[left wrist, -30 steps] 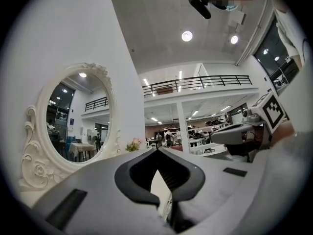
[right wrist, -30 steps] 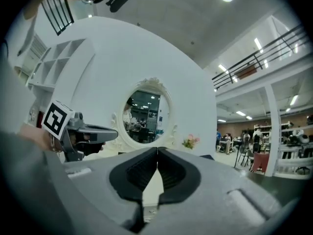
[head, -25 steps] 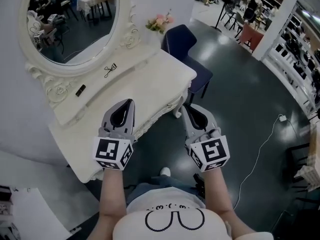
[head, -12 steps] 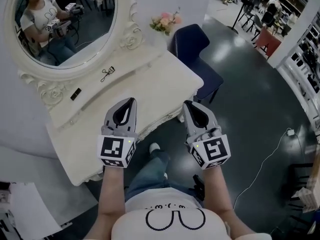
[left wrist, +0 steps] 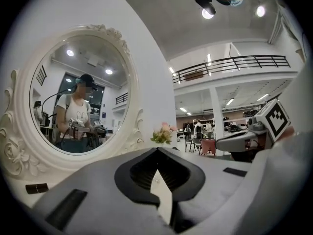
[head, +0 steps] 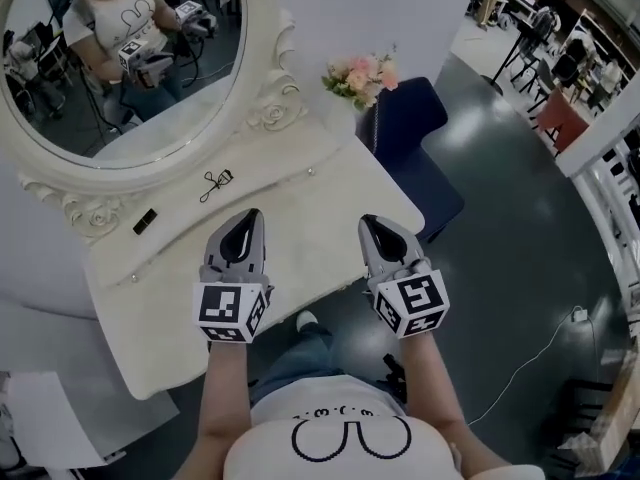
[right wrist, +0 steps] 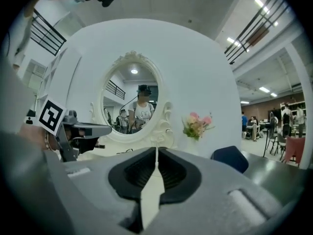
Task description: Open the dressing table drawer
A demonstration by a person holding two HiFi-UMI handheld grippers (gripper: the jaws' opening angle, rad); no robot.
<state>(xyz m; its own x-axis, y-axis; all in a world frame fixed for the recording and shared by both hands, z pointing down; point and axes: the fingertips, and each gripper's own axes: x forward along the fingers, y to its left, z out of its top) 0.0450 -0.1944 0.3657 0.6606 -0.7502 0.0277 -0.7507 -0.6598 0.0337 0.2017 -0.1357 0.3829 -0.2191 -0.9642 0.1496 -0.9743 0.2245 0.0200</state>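
Left gripper [head: 247, 220] and right gripper [head: 368, 225]: both closed, empty, over the table [head: 310, 213] at frame centre. Drawer front not in view; probably below the table's near edge. Expect a light, rigid drawer that slides. Grip its knob and pull straight.

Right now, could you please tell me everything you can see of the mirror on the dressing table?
The mirror is a large oval in a cream-white frame carved with roses and scrolls, looking like painted wood. It stands upright at the back of the table, close to the white wall. Its glass looks unbroken and reflects a person and the room. Nothing but the table is seen touching it.
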